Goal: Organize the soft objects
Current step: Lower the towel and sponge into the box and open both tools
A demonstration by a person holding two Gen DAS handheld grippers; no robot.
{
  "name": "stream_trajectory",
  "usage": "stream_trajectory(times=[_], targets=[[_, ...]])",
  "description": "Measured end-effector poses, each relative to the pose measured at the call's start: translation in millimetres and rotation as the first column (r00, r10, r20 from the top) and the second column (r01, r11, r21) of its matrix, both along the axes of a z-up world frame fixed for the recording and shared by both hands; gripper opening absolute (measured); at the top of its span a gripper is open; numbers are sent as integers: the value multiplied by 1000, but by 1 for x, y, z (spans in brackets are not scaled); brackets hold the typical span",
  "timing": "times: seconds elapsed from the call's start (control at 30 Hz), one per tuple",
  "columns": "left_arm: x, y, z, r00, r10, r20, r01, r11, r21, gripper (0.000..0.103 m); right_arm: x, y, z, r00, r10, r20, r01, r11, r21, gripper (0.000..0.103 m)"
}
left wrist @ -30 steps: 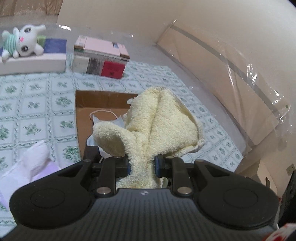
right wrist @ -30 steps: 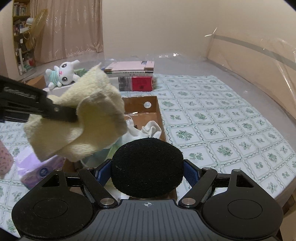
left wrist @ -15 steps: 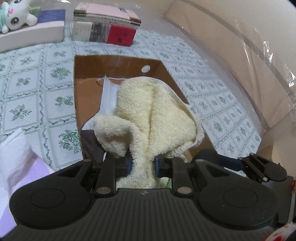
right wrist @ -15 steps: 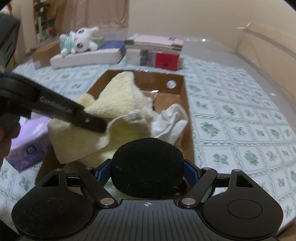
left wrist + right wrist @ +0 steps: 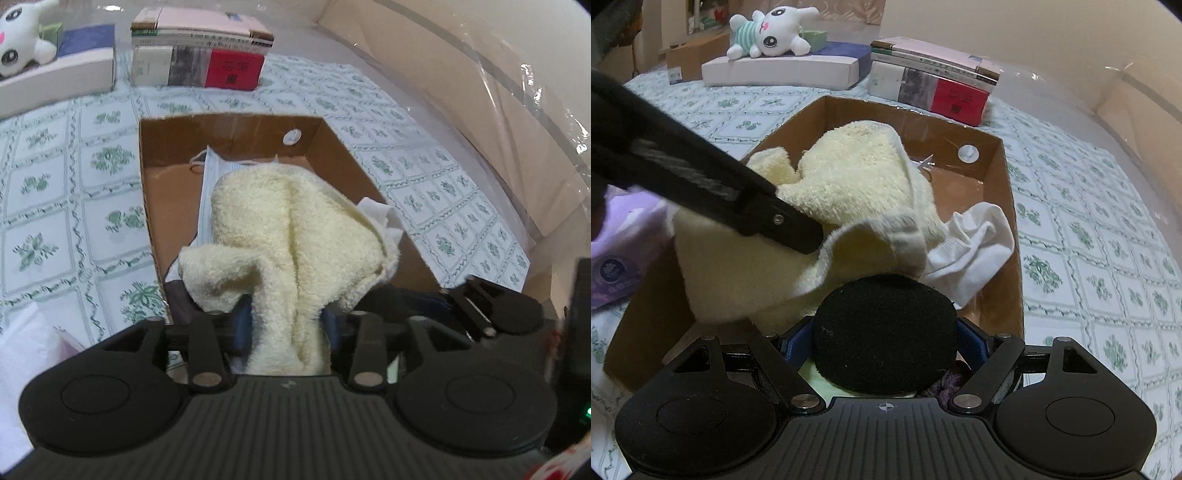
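Note:
My left gripper (image 5: 288,325) is shut on a cream terry towel (image 5: 291,229) and holds it low over the open cardboard box (image 5: 236,136). The right wrist view shows that towel (image 5: 849,184) and the left gripper's black finger (image 5: 783,221) inside the box (image 5: 1004,229). My right gripper (image 5: 884,343) is shut on a black foam sponge (image 5: 884,332) at the box's near end. A white sock (image 5: 971,247) and a face mask (image 5: 210,173) lie in the box.
A plush rabbit (image 5: 768,33) lies on a white flat box (image 5: 783,68) at the back. A stack of books and boxes (image 5: 934,77) stands behind the cardboard box. A purple tissue pack (image 5: 617,266) lies to the left. The surface has a green-patterned cloth (image 5: 1089,236).
My left gripper has moved forward and down with the towel, from above the box into it. My right gripper with the sponge has come closer over the box's near end.

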State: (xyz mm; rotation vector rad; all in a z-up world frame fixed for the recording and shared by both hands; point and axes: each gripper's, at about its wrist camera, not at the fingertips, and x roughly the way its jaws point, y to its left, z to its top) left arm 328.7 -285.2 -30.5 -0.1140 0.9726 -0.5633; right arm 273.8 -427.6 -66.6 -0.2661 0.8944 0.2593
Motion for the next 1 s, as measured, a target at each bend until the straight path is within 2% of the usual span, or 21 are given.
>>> stream_trajectory(times=[0.07, 0.1, 0.3, 0.4, 0.6, 0.73, 0.83, 0.93, 1.0], targets=[[-3, 4, 6, 1000, -4, 8, 4, 1000, -7, 54, 5, 1, -3, 1000, 0, -1, 0, 1000, -3, 79], [-4, 7, 9, 1000, -6, 15, 6, 1000, -10, 55, 7, 1, -5, 1000, 3, -2, -3, 1000, -4, 79], [-16, 24, 28, 998, 9, 56, -8, 1000, -15, 58, 8, -1, -6, 1000, 6, 4, -6, 1000, 1, 80], [-25, 32, 38, 996, 24, 82, -23, 1000, -15, 62, 1, -1, -1, 1000, 20, 11, -20, 1000, -8, 84], [-46, 47, 53, 989, 60, 135, -59, 998, -6, 66, -30, -6, 16, 999, 5, 46, -6, 1000, 19, 88], [-66, 57, 59, 984, 80, 162, -81, 997, 1, 74, -54, -15, 34, 997, -31, 75, 26, 998, 62, 90], [-84, 64, 62, 976, 101, 195, -104, 995, 4, 82, -78, -22, 48, 991, -83, 106, 70, 990, 123, 91], [-108, 71, 64, 962, 128, 242, -136, 991, 16, 84, -102, -28, 60, 981, -146, 128, 121, 975, 187, 91], [-123, 75, 63, 956, 151, 252, -157, 988, 6, 85, -118, -27, 62, 974, -186, 127, 160, 969, 190, 91]])
